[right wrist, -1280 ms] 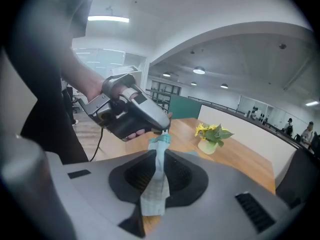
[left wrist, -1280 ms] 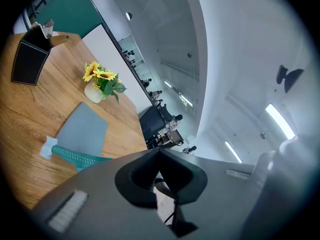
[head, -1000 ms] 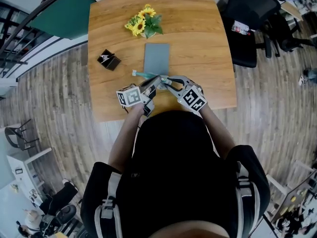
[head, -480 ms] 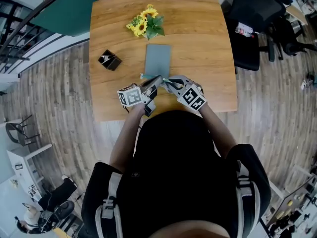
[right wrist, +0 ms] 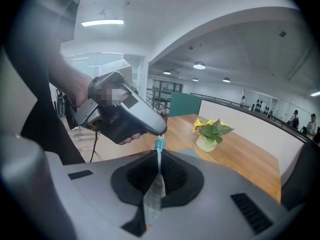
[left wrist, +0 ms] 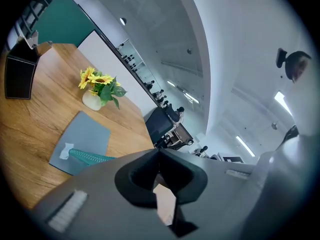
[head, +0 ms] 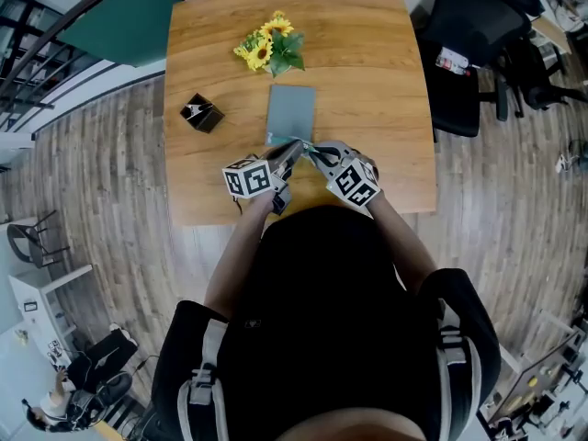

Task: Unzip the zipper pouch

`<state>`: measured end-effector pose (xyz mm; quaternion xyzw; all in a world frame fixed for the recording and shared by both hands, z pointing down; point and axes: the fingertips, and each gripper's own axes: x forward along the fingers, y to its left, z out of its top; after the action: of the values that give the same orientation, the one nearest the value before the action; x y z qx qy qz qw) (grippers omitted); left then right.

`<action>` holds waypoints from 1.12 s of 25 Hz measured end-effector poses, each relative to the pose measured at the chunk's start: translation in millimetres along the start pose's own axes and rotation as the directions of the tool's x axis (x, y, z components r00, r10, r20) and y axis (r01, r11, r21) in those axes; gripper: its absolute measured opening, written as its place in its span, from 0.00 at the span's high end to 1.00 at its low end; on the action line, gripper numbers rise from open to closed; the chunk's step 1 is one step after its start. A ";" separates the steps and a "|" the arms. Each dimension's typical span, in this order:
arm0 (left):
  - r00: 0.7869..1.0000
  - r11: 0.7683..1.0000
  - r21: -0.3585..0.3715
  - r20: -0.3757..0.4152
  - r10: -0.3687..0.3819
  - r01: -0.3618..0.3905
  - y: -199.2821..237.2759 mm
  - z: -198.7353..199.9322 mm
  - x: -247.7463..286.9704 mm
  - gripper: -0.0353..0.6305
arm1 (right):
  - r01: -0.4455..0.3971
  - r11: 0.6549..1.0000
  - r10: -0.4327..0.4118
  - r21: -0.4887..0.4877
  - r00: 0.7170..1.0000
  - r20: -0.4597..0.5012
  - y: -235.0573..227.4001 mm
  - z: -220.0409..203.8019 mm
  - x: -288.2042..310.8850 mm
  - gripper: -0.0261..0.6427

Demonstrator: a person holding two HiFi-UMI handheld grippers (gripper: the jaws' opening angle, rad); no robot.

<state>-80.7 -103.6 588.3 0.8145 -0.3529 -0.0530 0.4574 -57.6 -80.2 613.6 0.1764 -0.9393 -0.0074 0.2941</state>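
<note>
Right gripper view: right gripper jaws, just closing, pinch edge of gray pouch, lying on table; left gripper clamped on teal zipper end. Step: grips set, unzipping apparently unstarted. Next: steady pull along zipper, pouch kept taut.

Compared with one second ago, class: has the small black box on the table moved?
No. The black box sits in the same spot by the table's left edge, equally far below-left of the sunflowers.
</note>
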 end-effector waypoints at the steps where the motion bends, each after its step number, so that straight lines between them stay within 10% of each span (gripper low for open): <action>1: 1.000 1.000 0.008 -0.001 0.008 -0.008 0.0 1.1 1.6 0.95 | 0.004 1.000 -0.004 0.002 1.000 -0.001 -1.6 0.0 0.1 0.94; 28: 0.995 0.985 0.141 0.000 0.099 -0.098 1.4 6.7 9.5 0.94 | 0.042 0.999 -0.042 0.000 0.999 -0.010 -14.2 -4.0 -5.9 0.94</action>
<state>-77.1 -114.7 587.8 0.8265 -0.3938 -0.0026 0.4023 -46.3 -91.2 612.1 0.1960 -0.9339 -0.0125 0.2988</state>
